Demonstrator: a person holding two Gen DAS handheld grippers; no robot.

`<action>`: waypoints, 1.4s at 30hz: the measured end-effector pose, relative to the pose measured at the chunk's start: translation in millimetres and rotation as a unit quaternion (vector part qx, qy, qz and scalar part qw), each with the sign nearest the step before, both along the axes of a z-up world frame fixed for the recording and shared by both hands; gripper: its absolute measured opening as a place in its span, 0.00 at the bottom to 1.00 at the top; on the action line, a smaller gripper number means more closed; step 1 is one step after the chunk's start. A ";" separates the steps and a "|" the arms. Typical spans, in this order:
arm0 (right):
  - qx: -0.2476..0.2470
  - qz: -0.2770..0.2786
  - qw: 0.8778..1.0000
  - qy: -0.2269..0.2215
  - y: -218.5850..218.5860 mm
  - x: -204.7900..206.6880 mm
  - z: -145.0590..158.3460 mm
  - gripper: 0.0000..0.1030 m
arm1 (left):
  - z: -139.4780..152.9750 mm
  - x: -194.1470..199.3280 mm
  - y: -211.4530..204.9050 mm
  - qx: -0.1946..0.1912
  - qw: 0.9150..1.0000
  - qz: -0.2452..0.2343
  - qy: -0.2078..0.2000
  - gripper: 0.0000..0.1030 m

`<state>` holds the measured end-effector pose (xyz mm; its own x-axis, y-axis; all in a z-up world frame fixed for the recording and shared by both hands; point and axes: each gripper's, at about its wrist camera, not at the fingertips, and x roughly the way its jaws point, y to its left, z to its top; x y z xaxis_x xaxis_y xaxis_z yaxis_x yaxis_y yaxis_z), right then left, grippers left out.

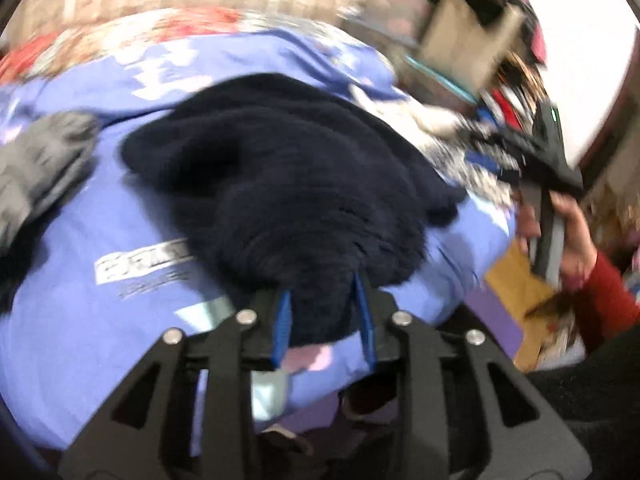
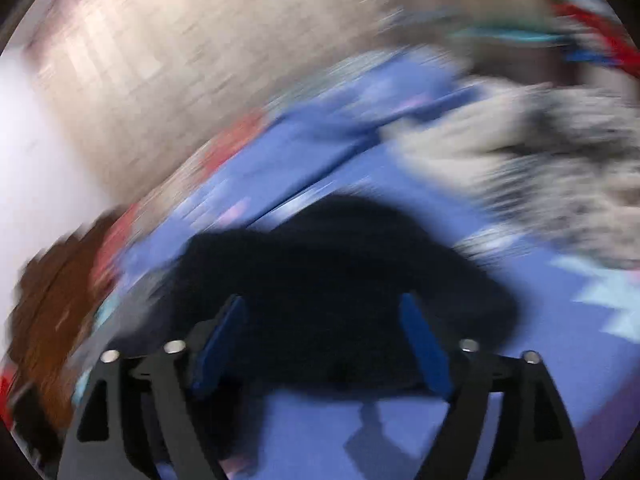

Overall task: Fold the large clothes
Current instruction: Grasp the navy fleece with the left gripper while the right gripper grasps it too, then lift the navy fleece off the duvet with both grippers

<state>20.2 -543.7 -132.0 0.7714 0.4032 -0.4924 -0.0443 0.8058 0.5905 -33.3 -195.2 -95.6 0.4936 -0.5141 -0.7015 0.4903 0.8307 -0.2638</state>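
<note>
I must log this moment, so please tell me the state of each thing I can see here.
Navy sweater: crumpled, not folded, lying on the blue bedcover.
Blue bedcover: spread out beneath the clothes.
Grey garment: bunched beside the sweater.
Left gripper: shut on the sweater's edge.
Right gripper: open, holding nothing.

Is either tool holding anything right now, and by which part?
Left tool pinches the dark navy knitted garment at its near edge. Right tool is open, holding nothing.

Two close wrist views, shared dark garment [image 1: 280, 184]
</note>
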 end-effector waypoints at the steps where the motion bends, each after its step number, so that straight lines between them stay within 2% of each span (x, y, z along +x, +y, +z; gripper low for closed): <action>1: 0.014 0.033 0.999 0.008 19.3 9.0 -2.9 0.99 | -0.8 1.9 16.1 -0.006 1.000 0.025 0.003 0.26; 5: 0.043 0.135 0.988 0.065 101.9 45.6 -22.2 0.99 | 0.1 -0.4 54.3 -0.019 0.996 0.088 0.002 0.26; 6: 0.048 0.170 0.980 0.089 122.3 54.9 -31.2 0.98 | -0.1 -2.4 61.0 -0.019 0.995 0.098 0.001 0.26; 7: 0.056 0.191 0.975 0.098 133.8 60.2 -36.1 0.75 | -1.2 -2.2 66.2 -0.016 0.994 0.107 0.002 0.26; 8: 0.061 0.196 0.974 0.097 138.1 61.1 -35.6 0.38 | -2.0 -3.1 71.3 -0.011 0.993 0.116 0.005 0.26; 9: 0.084 0.203 0.972 0.083 133.0 61.6 -28.3 0.39 | -3.6 -0.3 73.6 -0.006 0.992 0.123 0.008 0.26; 10: 0.095 0.197 0.975 0.047 118.9 56.1 -11.4 0.37 | -4.9 2.8 77.5 -0.003 0.991 0.130 0.012 0.26; 12: 0.046 0.157 0.986 -0.026 81.9 36.1 31.3 0.36 | -8.4 5.4 86.9 -0.009 0.990 0.139 0.019 0.26; 14: 0.015 0.098 0.991 -0.095 21.7 6.5 73.9 0.36 | -10.7 11.2 90.5 -0.014 0.990 0.140 0.023 0.26; 17: -0.019 0.001 0.994 -0.108 -50.7 -25.3 96.9 0.36 | -15.9 19.9 82.2 -0.017 0.991 0.129 0.027 0.26; 19: -0.027 -0.073 0.992 -0.098 -95.3 -47.3 93.9 0.36 | -19.5 32.4 70.5 -0.025 0.992 0.118 0.035 0.26; 21: -0.021 -0.140 0.987 -0.080 -129.6 -66.5 76.3 0.37 | -20.9 42.2 56.6 -0.031 0.993 0.107 0.040 0.26; 22: -0.042 -0.176 0.982 -0.061 -140.0 -74.6 62.5 0.37 | -21.2 47.2 48.1 -0.032 0.994 0.099 0.042 0.26; 23: -0.089 -0.223 0.971 -0.019 -151.3 -77.6 40.2 0.39 | -20.8 53.3 36.4 -0.033 0.995 0.089 0.043 0.26; 24: -0.102 -0.241 0.965 0.016 -158.1 -77.7 21.7 0.40 | -20.4 57.3 28.2 -0.034 0.995 0.081 0.044 0.26; 26: -0.056 -0.249 0.964 0.073 -170.1 -80.0 -17.5 0.44 | -16.4 62.5 9.0 -0.040 0.996 0.060 0.045 0.26; 27: -0.037 -0.245 0.965 0.083 -172.7 -82.1 -27.3 0.45 | -14.7 64.4 1.6 -0.039 0.997 0.051 0.045 0.26; 30: 0.003 -0.205 0.977 0.057 -167.4 -92.3 -36.5 0.47 | -10.4 67.6 -22.2 -0.012 0.999 0.027 0.029 0.26; 33: 0.057 -0.183 0.981 0.023 -176.9 -101.6 -21.6 0.49 | -10.4 71.1 -35.8 0.027 0.999 0.014 0.016 0.26; 34: 0.053 -0.179 0.982 0.025 -180.0 -100.2 -16.1 0.52 | -10.7 73.6 -37.1 0.035 0.999 0.014 0.015 0.26; 35: 0.028 -0.174 0.984 0.029 -176.0 -98.3 -9.6 0.57 | -11.1 75.8 -36.4 0.038 0.999 0.016 0.016 0.26; 37: -0.071 -0.175 0.981 0.040 -171.9 -104.1 5.1 0.71 | -12.4 83.0 -31.2 0.037 0.999 0.024 0.023 0.27; 38: -0.110 -0.166 0.979 0.045 -165.2 -109.5 4.9 0.75 | -14.2 87.2 -29.1 0.033 0.999 0.027 0.029 0.32; 39: -0.140 -0.145 0.978 0.058 -159.5 -112.6 3.3 0.75 | -17.8 92.0 -27.4 0.029 0.998 0.034 0.040 0.43; 40: -0.179 -0.137 0.971 0.074 -154.0 -115.2 1.2 0.75 | -22.8 95.6 -28.1 0.024 0.998 0.036 0.053 0.47; 41: -0.228 -0.141 0.960 0.080 -146.5 -121.3 2.5 0.75 | -27.0 96.7 -30.3 0.021 0.997 0.032 0.064 0.48; 42: -0.294 -0.143 0.943 0.066 -132.6 -131.4 8.0 0.76 | -32.0 99.0 -35.8 0.019 0.997 0.023 0.076 0.49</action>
<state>-111.1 -676.3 -124.1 0.7229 -0.1854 -0.6656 0.2678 0.9632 0.0226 65.7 -231.0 -127.7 0.4022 -0.4648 -0.7888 0.4073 0.8624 -0.3005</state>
